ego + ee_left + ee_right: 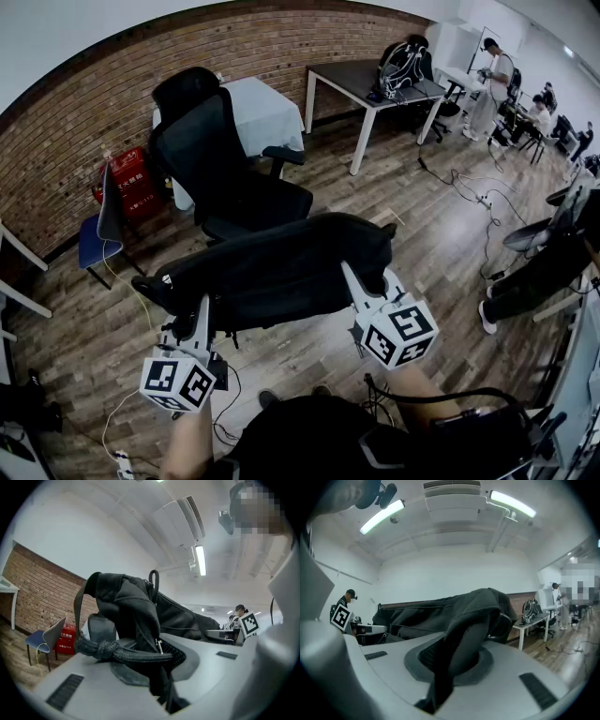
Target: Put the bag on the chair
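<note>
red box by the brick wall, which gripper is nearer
Left. Left gripper holds the black fabric bag's end nearest the red box; right gripper holds its far end.

Along the red-brick wall (84,112) stand a red box (131,183), perhaps a fire-extinguisher case, and a small blue-seated chair (94,246). Farther right, a black-and-white backpack (405,61) sits on a dark-topped, white-legged counter (342,77). Black cables (459,178) trail across the wood-plank floor (441,253) toward a standing person (490,84).

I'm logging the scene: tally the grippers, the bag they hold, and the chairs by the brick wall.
Two-jaw grippers: 2 (left gripper, right gripper)
Black fabric bag: 1
Black high-backed office chair: 1
Blue-seated side chair: 1
Total: 5
</note>
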The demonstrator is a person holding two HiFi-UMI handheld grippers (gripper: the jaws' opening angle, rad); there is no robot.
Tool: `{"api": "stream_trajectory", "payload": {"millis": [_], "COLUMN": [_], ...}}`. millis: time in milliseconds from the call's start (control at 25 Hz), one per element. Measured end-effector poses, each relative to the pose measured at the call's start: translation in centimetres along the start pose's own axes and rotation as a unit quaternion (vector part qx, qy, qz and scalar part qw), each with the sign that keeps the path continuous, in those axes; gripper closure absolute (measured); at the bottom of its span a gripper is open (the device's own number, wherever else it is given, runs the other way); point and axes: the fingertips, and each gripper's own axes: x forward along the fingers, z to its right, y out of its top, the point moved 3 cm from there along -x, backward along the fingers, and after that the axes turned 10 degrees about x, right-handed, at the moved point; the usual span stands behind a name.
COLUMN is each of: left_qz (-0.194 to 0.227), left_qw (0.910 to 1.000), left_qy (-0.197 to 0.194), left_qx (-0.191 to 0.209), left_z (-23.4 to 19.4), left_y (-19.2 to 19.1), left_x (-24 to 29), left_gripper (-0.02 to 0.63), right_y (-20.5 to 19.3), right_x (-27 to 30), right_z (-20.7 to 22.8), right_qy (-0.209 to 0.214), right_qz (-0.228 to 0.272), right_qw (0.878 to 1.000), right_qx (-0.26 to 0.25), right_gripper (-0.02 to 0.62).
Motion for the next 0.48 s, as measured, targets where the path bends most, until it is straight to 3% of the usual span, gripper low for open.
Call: {"api": "stream_trajectory", "payload": {"millis": [480], "left_qz": [0.000], "left_qw": [1.0000], "left_qy": [-0.008], "left_qx": [0.003], "left_z": [-0.73], "left_y": [-0.28], "left_x": [0.31], "left_gripper": [0.554], "right_y": [-0.64], "right_x": [0.59], "right_z": [-0.16], "right_qy": [-0.008], "right_qz": [0.003], "right_qw": [1.000], "right_qx": [0.004], "right_gripper": [0.555]}}
